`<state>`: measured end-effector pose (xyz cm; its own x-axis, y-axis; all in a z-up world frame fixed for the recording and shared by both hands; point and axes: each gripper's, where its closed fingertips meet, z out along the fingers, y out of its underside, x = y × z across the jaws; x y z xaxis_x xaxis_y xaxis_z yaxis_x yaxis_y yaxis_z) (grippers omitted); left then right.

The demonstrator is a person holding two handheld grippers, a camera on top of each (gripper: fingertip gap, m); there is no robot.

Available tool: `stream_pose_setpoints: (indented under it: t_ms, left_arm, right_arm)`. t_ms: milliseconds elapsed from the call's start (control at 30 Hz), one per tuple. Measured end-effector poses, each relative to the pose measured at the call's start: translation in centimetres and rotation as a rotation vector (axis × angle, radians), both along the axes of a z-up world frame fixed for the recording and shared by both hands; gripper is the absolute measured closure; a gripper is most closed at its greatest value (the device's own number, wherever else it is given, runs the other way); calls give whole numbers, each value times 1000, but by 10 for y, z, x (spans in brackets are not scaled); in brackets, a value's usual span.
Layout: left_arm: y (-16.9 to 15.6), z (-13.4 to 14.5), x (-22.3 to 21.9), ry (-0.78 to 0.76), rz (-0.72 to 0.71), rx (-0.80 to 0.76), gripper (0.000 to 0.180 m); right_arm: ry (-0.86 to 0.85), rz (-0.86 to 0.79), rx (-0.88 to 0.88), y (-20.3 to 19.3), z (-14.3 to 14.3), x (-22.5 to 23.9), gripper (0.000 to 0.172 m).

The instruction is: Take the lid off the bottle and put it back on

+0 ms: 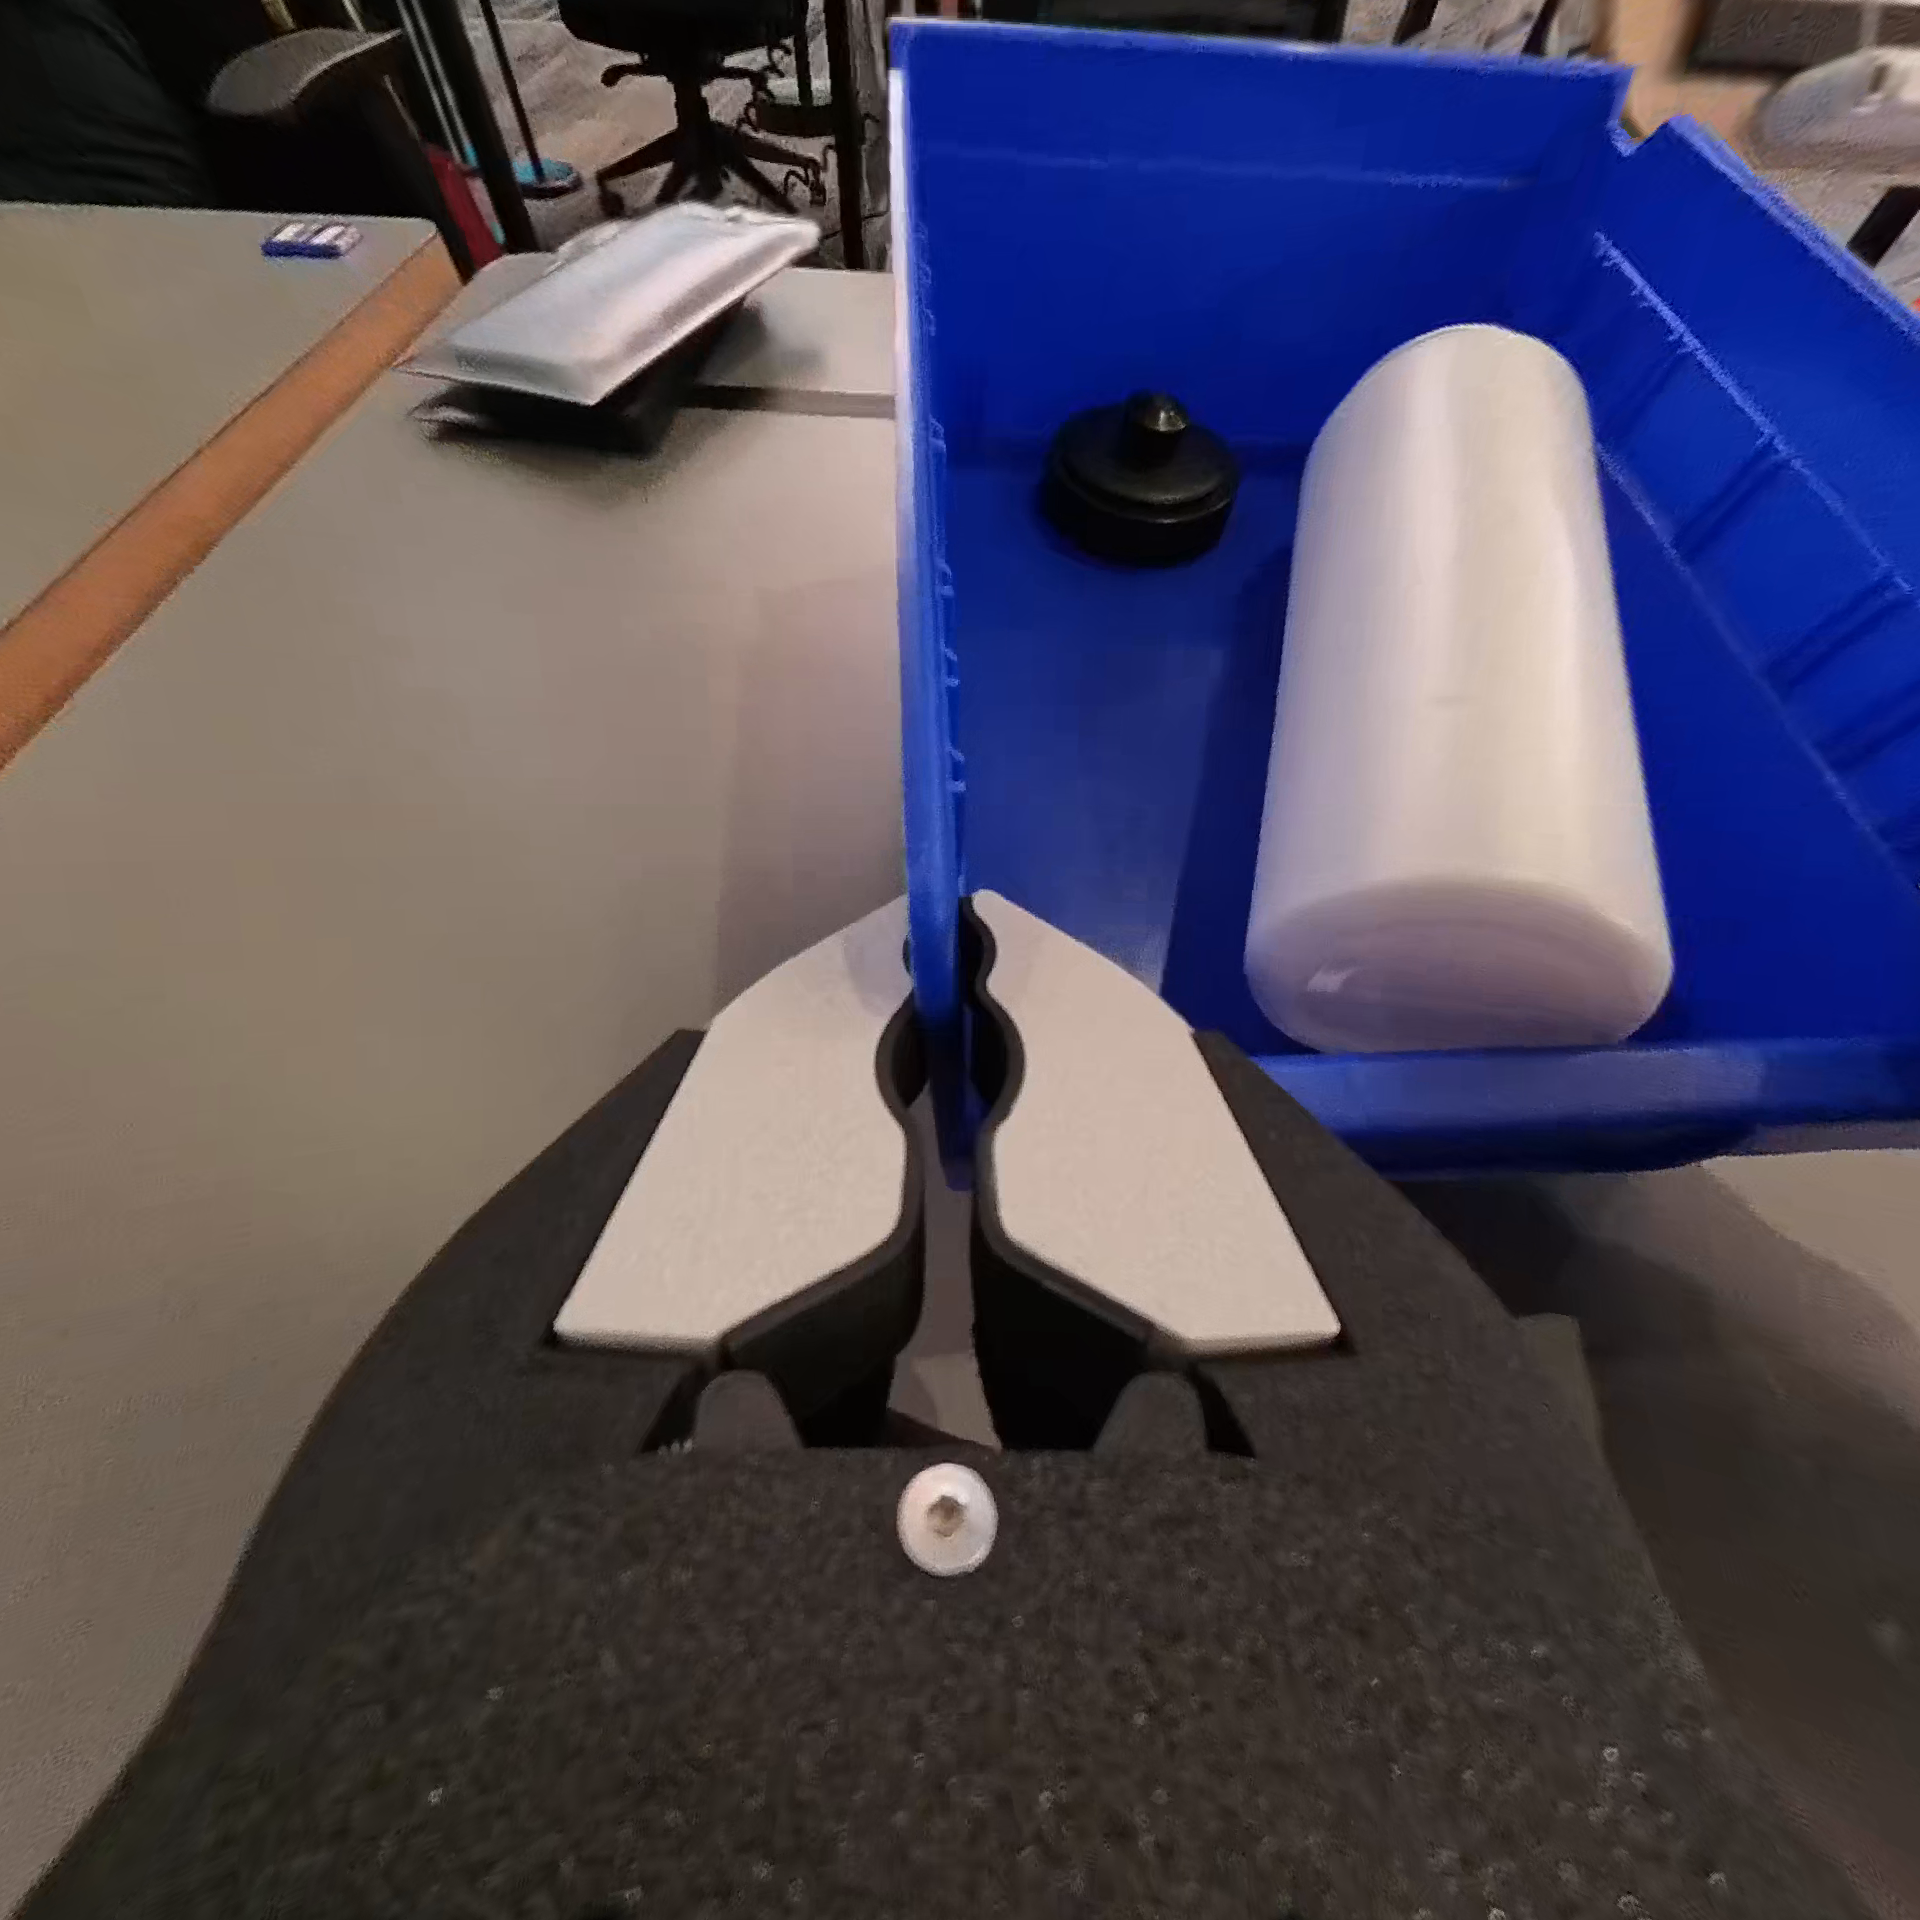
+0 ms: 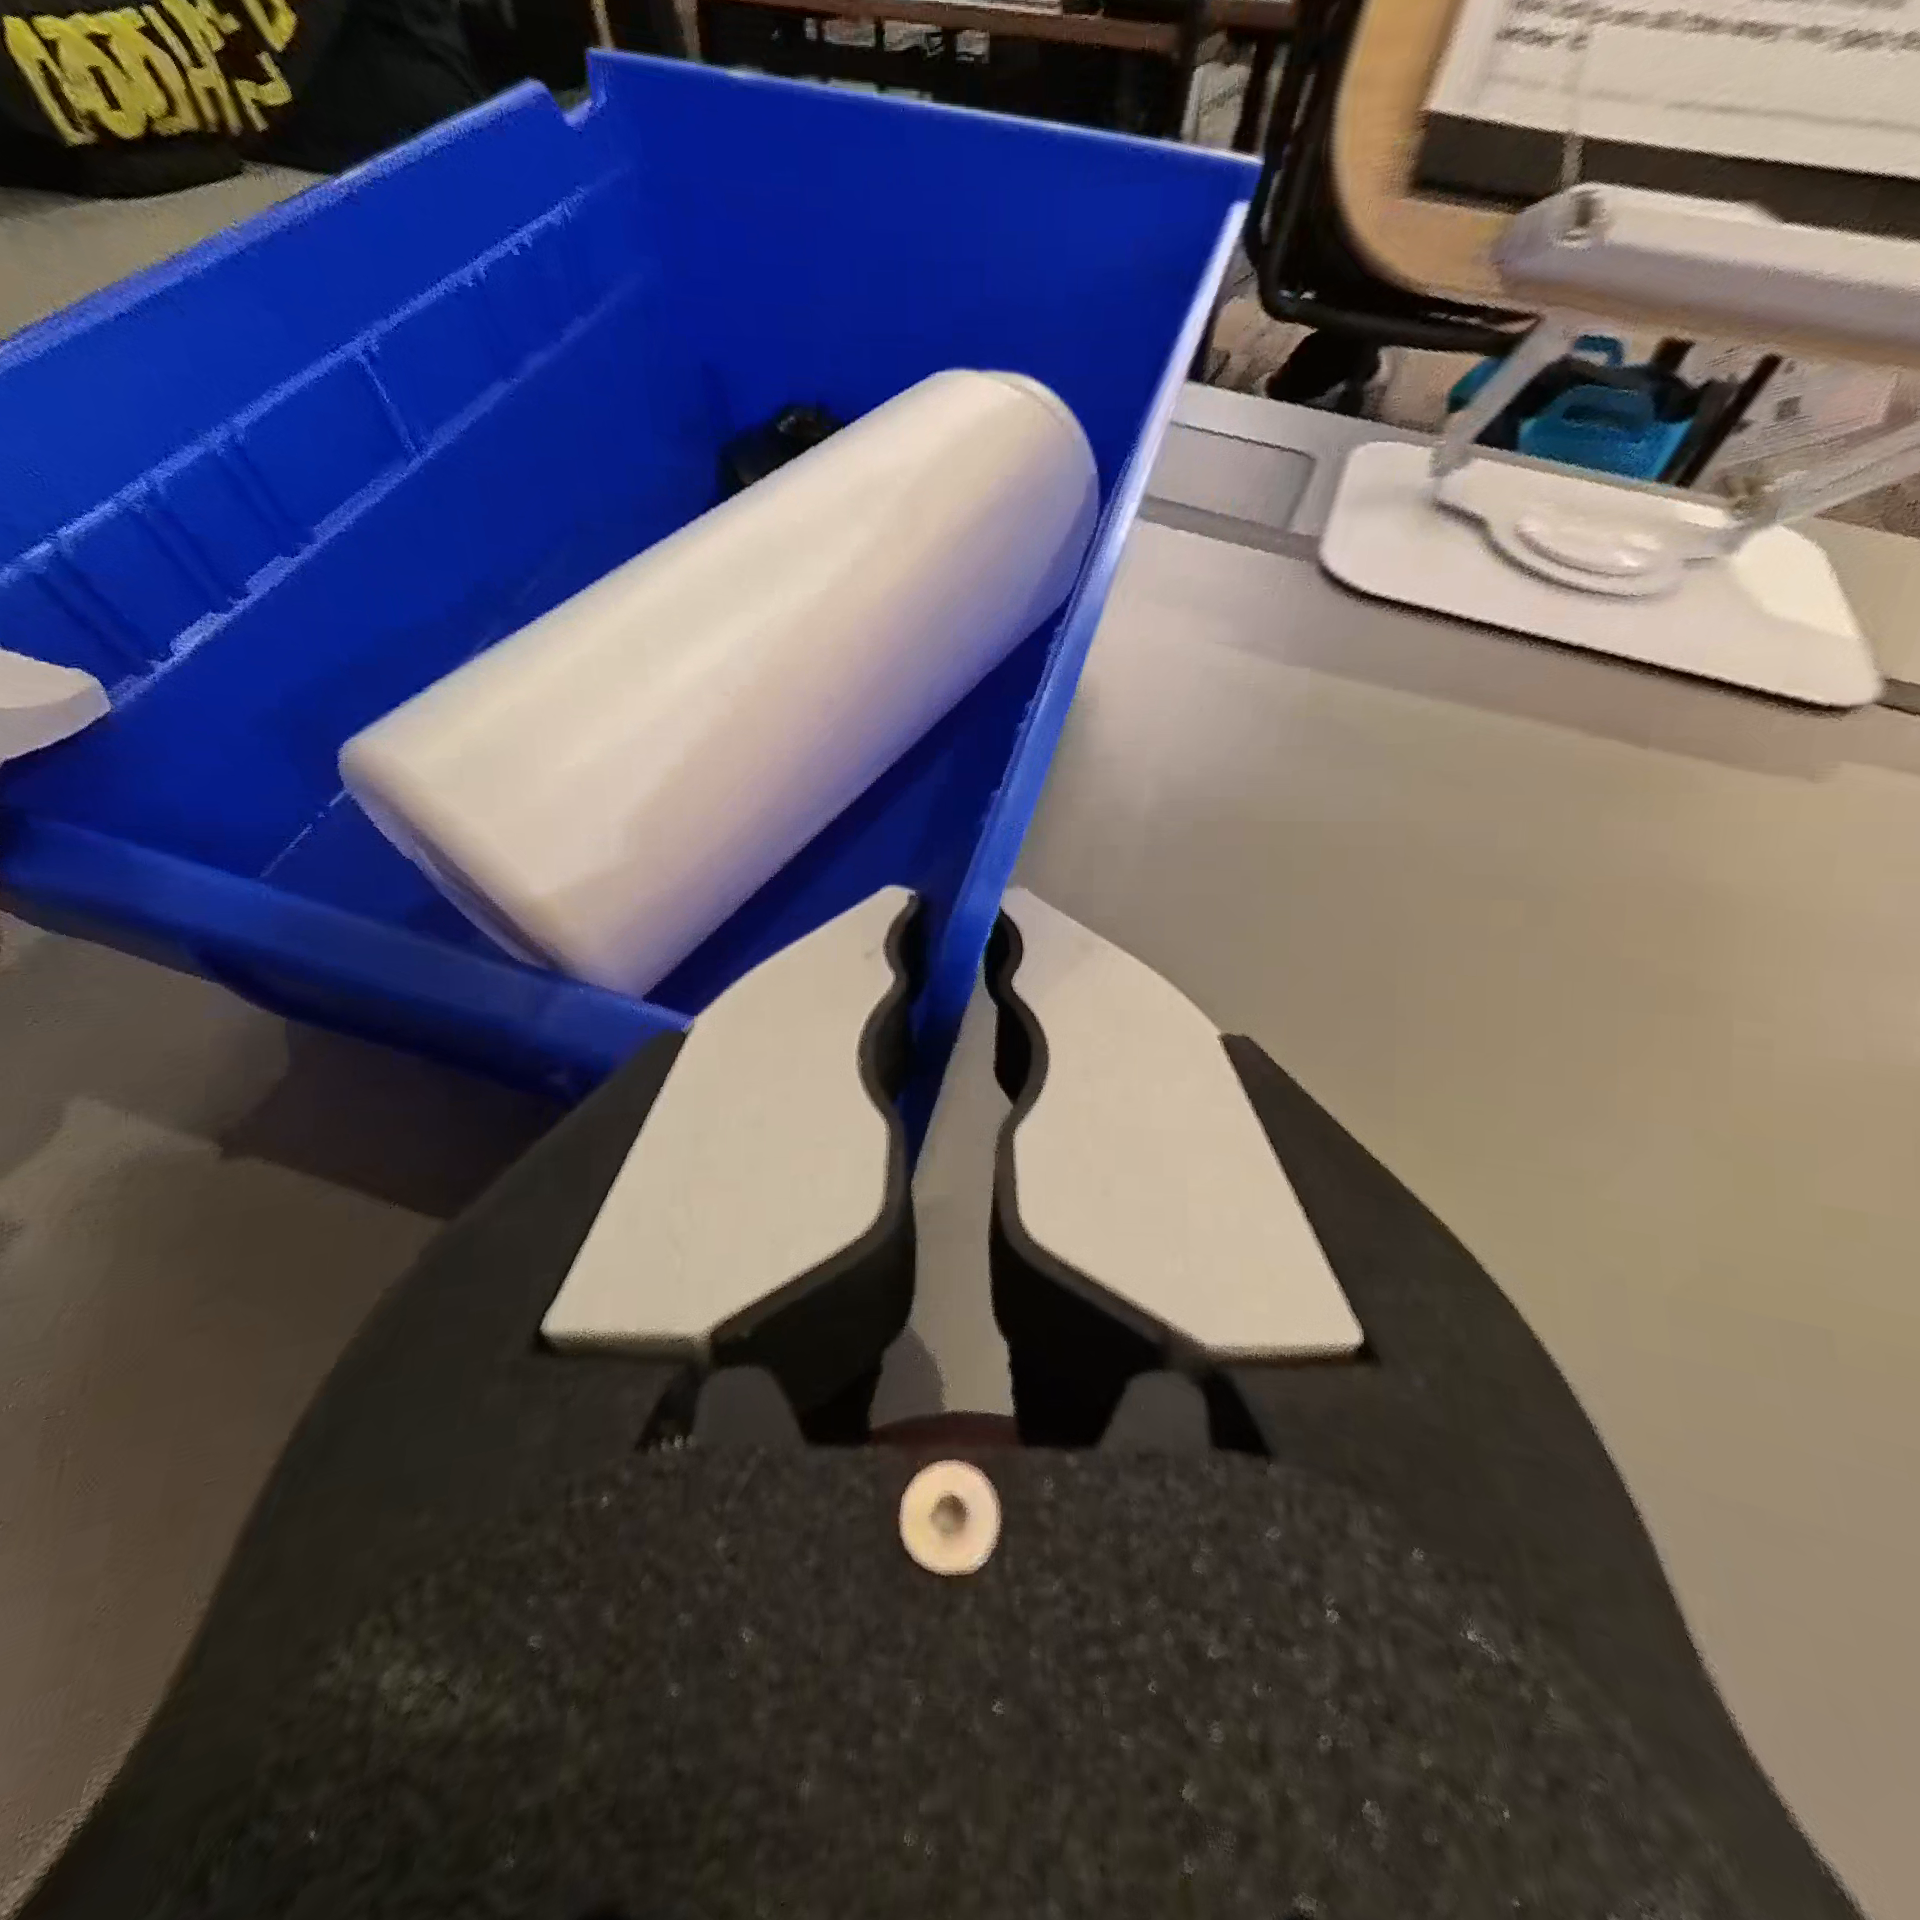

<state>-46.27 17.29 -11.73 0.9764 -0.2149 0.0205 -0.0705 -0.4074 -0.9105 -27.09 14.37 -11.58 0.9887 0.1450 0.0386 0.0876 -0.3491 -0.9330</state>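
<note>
Bottle [image 1: 1455,686]: lying on its side in the blue bin [image 1: 1226,260], black lid [image 1: 1141,488] lying beside it; likely light, stiff, smooth, prone to rolling.
Hold: probably mid-body.
Left gripper [image 1: 951,935]: reaching in low, pinching the bin's left wall.
Right gripper [image 2: 961,914]: clamping the right wall.

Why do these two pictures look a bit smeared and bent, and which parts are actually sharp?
Left wrist view: the gripper is crisp, the white bottle and silver pouch smeared; the wide lens bends the blue bin. Right wrist view: the gripper is sharp, the white stand and background streaked; soft light, no harsh glare.
</note>
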Motion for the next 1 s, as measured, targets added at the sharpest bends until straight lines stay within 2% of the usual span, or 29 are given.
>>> stream_pose_setpoints:
  t_ms: [133, 267, 400, 533, 600, 667, 767, 833, 867, 900, 933, 967, 1000]
  left_arm:
    - [14, -5, -21, 44, -23, -18, 179]
    - [25, -20, -33, -70, -20, -76, 178]
    - [30, -19, -41, -59, 15, -67, 177]
    - [31, -20, -47, -60, 57, -56, 175]
    - [28, -18, -52, -23, 72, -51, 164]
    - [21, -6, -55, -11, 78, -11, 152]
    - [3, 20, -33, -121, -20, 92, 131]
    - [-11, 29, -3, -212, -113, 106, 86]
    - [-18, 30, 10, -214, -135, 98, 73]
    - [-24, 30, 20, -172, -143, 88, 71]
    - [-28, 29, 22, -86, -112, 88, 81]
    - [-31, 32, 19, 14, -48, 106, 91]
    - [-34, 38, 18, 93, 7, 128, 90]
  right_arm:
    - [50, 1, -37, 10, -13, -25, 161]
    - [104, 42, -42, 13, -18, -42, 156]
    - [146, 96, -79, 17, -18, -50, 153]
    - [133, 214, -123, 14, -18, -57, 149]
    - [86, 288, -159, 3, -20, -54, 141]
    - [53, 363, -120, -13, -11, -44, 125]
    - [-13, 470, -29, -45, 7, -11, 119]
    - [-36, 519, -1, -67, 12, 20, 116]
    - [-38, 518, 16, -74, 13, 40, 112]
    - [-36, 507, 26, -81, 13, 62, 110]
    - [-34, 485, 22, -86, 11, 85, 109]
    - [-30, 455, 7, -91, 7, 109, 109]
    - [-24, 421, -9, -97, 4, 132, 109]
